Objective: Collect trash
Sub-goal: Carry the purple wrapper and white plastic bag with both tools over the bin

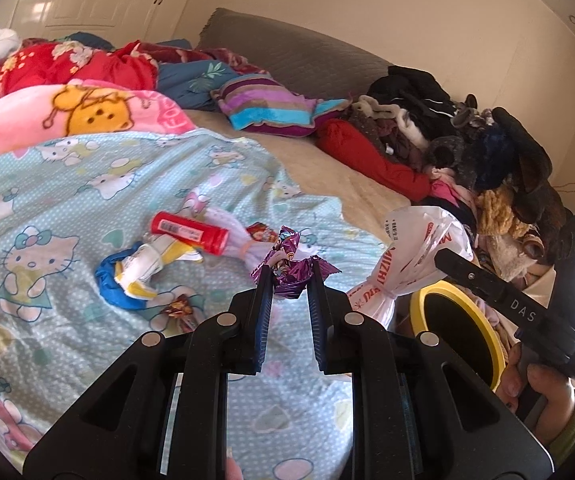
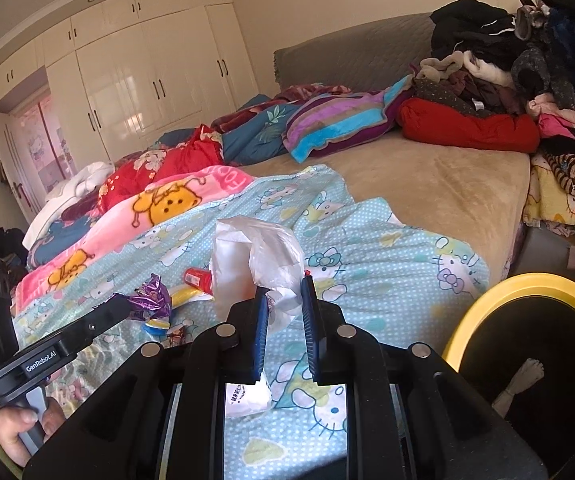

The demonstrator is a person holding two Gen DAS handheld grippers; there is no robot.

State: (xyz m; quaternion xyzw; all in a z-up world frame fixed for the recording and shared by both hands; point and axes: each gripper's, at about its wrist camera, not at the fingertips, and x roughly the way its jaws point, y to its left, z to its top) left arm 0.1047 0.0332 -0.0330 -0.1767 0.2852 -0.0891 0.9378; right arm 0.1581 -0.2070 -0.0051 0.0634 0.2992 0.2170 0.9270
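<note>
Left gripper (image 1: 290, 276) clamped on crumpled purple foil wrapper (image 1: 292, 271), above light-blue cartoon-cat blanket (image 1: 87, 184); red cylindrical tube (image 1: 189, 233) on blanket.
Right gripper (image 2: 284, 292) pinching white plastic bag (image 2: 259, 256) above blanket, near yellow-rimmed black bin (image 2: 527, 344).

clothes heap (image 1: 467, 152) crowding yellow-rimmed bin (image 2: 527, 360), bare beige mattress (image 2: 439, 188) beyond

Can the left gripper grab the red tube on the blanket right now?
Probably not yet: the left gripper is shut on a purple wrapper. The red tube lies uncovered just ahead, so the path looks free once it's emptied.
</note>
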